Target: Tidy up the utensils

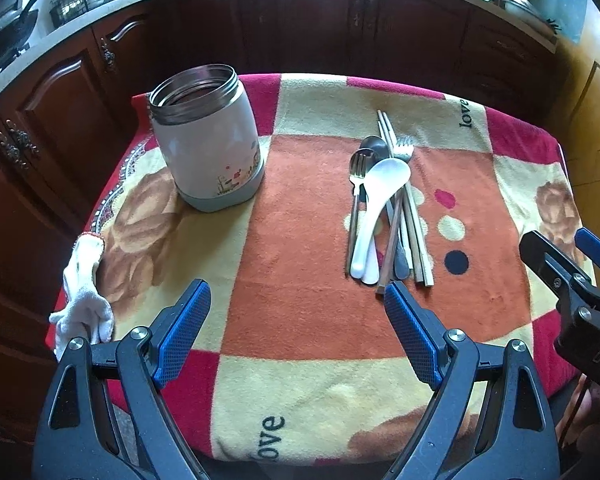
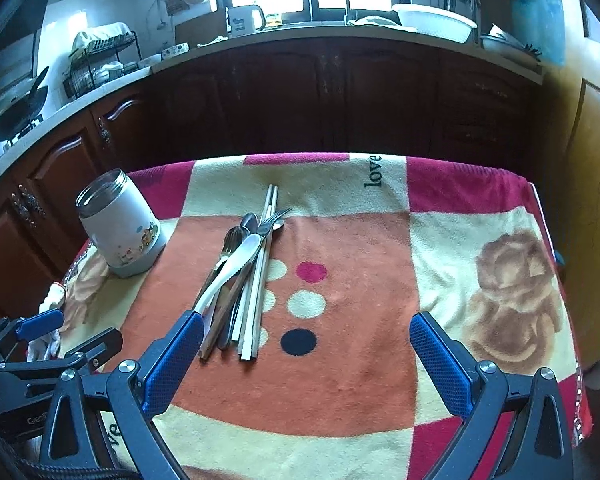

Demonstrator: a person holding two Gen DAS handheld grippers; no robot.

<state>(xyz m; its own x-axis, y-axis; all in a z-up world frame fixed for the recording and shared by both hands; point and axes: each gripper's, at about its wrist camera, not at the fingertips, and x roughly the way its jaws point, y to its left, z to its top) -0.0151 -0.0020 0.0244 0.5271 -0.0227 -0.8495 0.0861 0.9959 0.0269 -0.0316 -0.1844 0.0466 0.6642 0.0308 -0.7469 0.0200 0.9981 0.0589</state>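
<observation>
The utensils (image 1: 384, 208) lie bunched in one loose pile on the patterned blanket (image 1: 300, 400) that covers the tabletop, right of centre, handles pointing to the near edge and heads to the far edge; that lie puts the handle ends nearest the tools, which probably makes them the easiest part to take hold of. In the pile a white plastic spoon (image 1: 376, 200) rests on top, across metal spoons, a fork (image 1: 403, 150) and long chopsticks (image 1: 414, 236). Well apart to the left, toward the far side, stands an open white jar (image 1: 208, 140), upright with its lid off and its mouth free, likely the holder meant to receive the pieces. The left tool (image 1: 298, 320) hangs over the near part of the blanket, its blue pads spread wide with nothing between them, its right pad just short of the handle ends. The right tool (image 2: 306, 356) is likewise wide open and empty, tilted down, its left pad just beside the near handle ends. A crumpled white cloth (image 1: 84, 300) sits at the near left edge. Nothing is in the jar yet as far as can be seen, so the sorting appears not to have begun.
</observation>
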